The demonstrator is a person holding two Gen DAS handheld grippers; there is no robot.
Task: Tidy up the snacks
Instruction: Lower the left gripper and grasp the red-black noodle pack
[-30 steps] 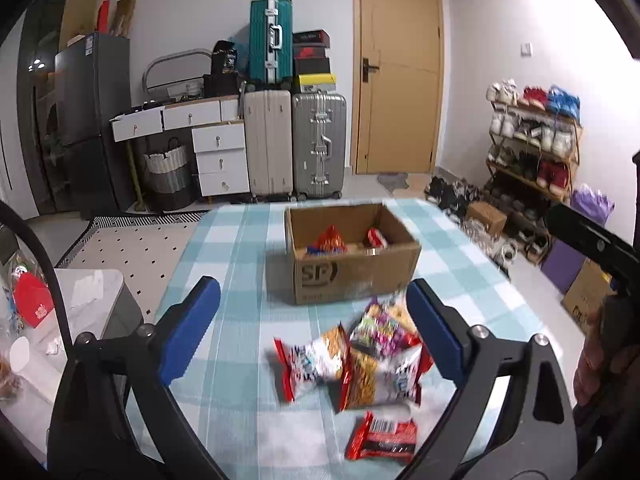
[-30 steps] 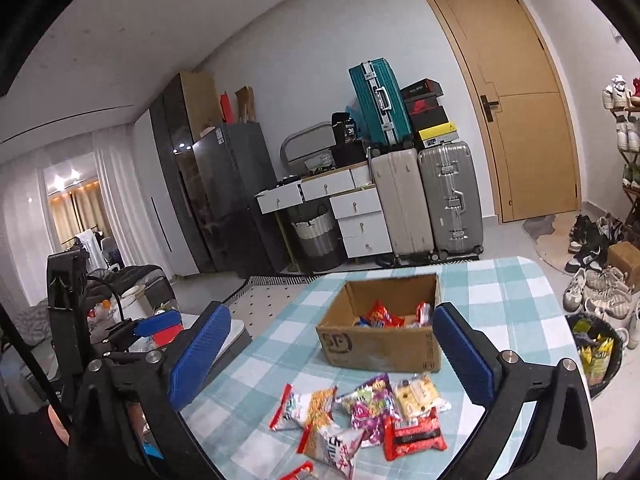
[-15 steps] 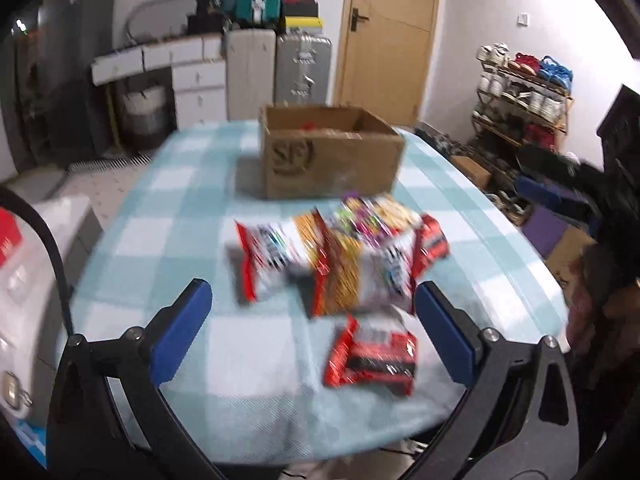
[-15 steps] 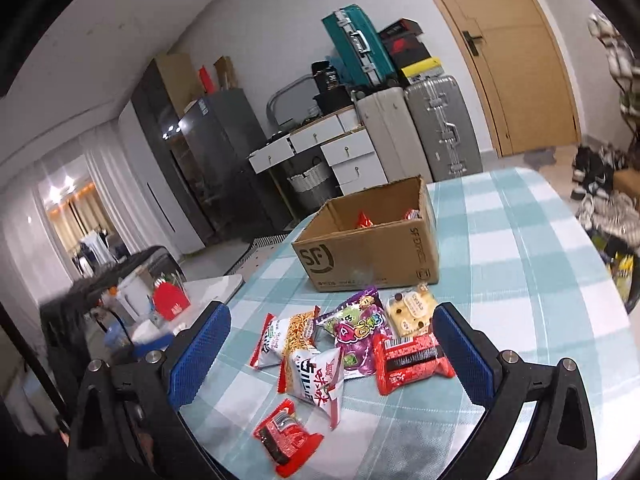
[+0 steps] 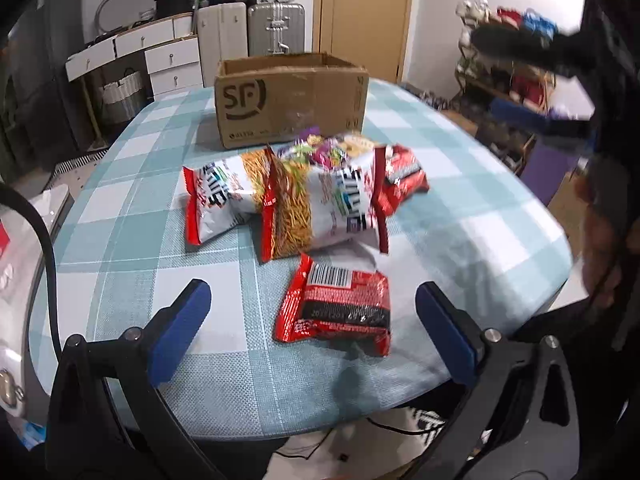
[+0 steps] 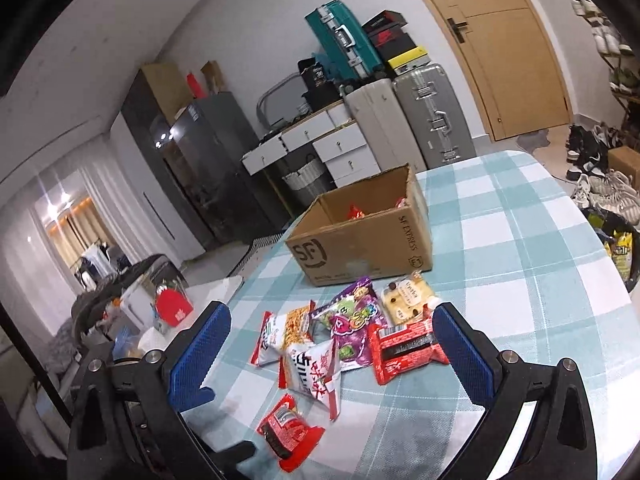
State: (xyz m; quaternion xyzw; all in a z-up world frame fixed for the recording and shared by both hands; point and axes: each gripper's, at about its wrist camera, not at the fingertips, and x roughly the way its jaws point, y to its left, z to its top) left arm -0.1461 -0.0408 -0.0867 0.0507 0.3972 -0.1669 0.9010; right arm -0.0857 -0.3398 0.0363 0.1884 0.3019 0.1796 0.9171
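The table [image 5: 120, 184], under its blue-and-white checked cloth, carries everything. Toward its far edge stands the open cardboard box [image 5: 290, 100], a few snacks already showing inside it from my right camera. Before the box, about mid-table, lies the heap of packets: the two white-and-red noodle bags [image 5: 320, 204] overlapping, the purple candy bag [image 6: 352, 320] and the pale biscuit pack [image 6: 406, 298] behind them, a red wafer pack [image 6: 404, 350] at the heap's right.

Apart from the heap, near the table's near edge, lies the small red packet [image 5: 336, 304], barcode side up. It sits straight ahead of my left gripper [image 5: 310, 328], framed between the two blue pads, which stand spread wide and touch nothing. Its long axis runs across the gap, from pad to pad.

My right gripper [image 6: 330, 360] is also spread and empty, aimed at the heap; the red packet lies low and left of it. The left one is nearer, I judge, so the pick is its to make.
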